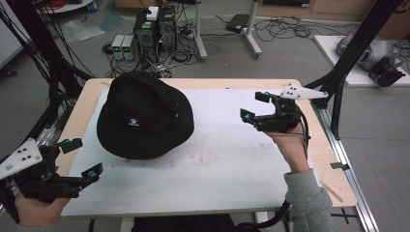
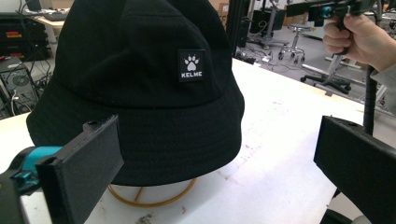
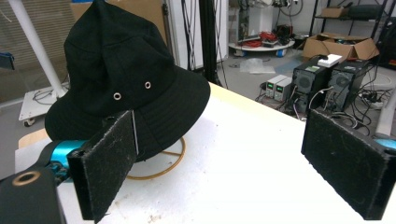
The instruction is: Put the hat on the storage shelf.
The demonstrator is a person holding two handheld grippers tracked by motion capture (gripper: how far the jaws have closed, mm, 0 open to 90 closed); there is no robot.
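Hat (image 1: 143, 116) sits propped on a gold wire stand (image 2: 150, 199) in the left centre of the high view, brim lifted off the white board (image 1: 232, 159), while left gripper (image 1: 80, 159) and right gripper (image 1: 255, 106) flank it with jaws spread, empty.

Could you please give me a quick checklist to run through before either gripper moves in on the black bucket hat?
1. Left gripper open: ok, jaws wide apart.
2. Right gripper open: ok.
3. Both grippers apart from the bucket hat: ok, neither touches it.
4. Hat seated on its stand's yellow ring base: ok, brim all round, crown up.
5. White mat bare around the hat: ok.
6. Stand's upper part under the hat: cannot tell, hidden.
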